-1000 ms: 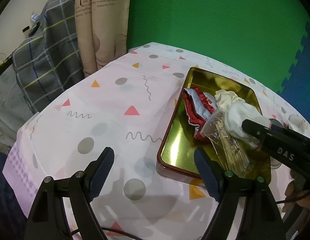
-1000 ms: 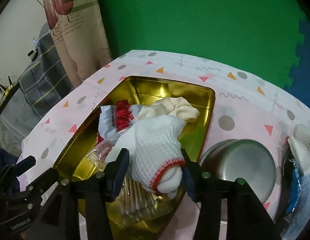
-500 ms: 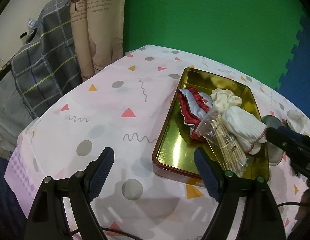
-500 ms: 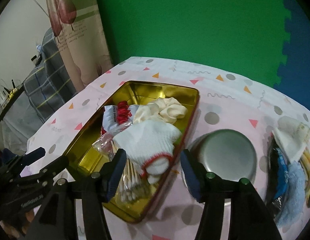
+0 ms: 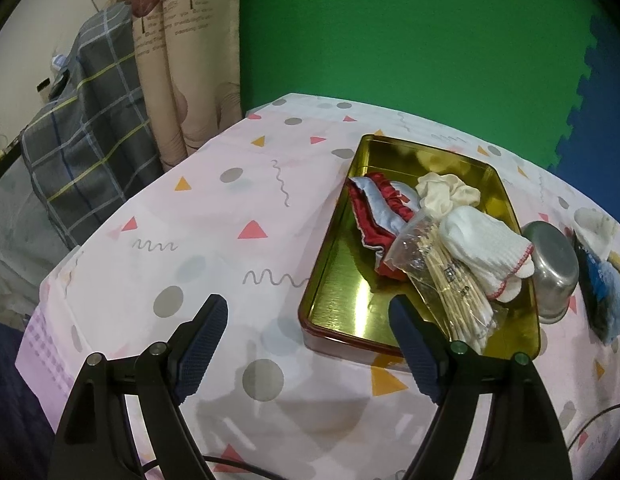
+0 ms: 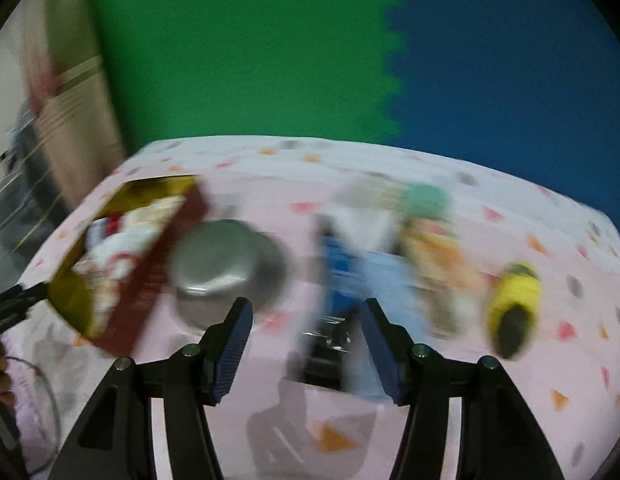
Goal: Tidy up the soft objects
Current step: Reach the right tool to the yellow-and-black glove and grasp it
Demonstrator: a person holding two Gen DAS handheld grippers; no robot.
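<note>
Left side of bench (image 5: pixel 238 208): bare patterned cloth. Left gripper (image 5: pixel 308 342) hangs over it with jaws wide apart, nothing between them, just short of the near corner of the gold tin (image 5: pixel 341 280).

Tin contents, left to right: red and pale-blue fabric (image 5: pixel 375 208), cream scrunchie (image 5: pixel 445 196), clear bag of wooden sticks (image 5: pixel 445 276), white knit glove (image 5: pixel 485 256) lying partly on the bag, its red-trimmed cuff over the tin's right wall.

Right of the tin: steel bowl (image 5: pixel 553 268), upturned and touching the tin wall. Beyond it, the unsorted pile: something white (image 5: pixel 593 220) and a blue fluffy cloth (image 5: pixel 607 304).

Right gripper (image 6: pixel 306 342): jaws well apart and empty, aimed at the bench between the bowl and the pile.

Judgement on step in hand: fetch the next soft item from the pile. Steady the gripper above one piece first, come straight down, and pinch a raised fold so that only one item lifts. Keep clear of the bowl. Place it in the open near end of the tin.

Hard to read: the right wrist view is heavily smeared. The pile shows as blue, green, orange and a yellow item (image 6: pixel 513 304) set apart to the right; none can be identified. The left wrist view cuts the pile at its edge.
</note>
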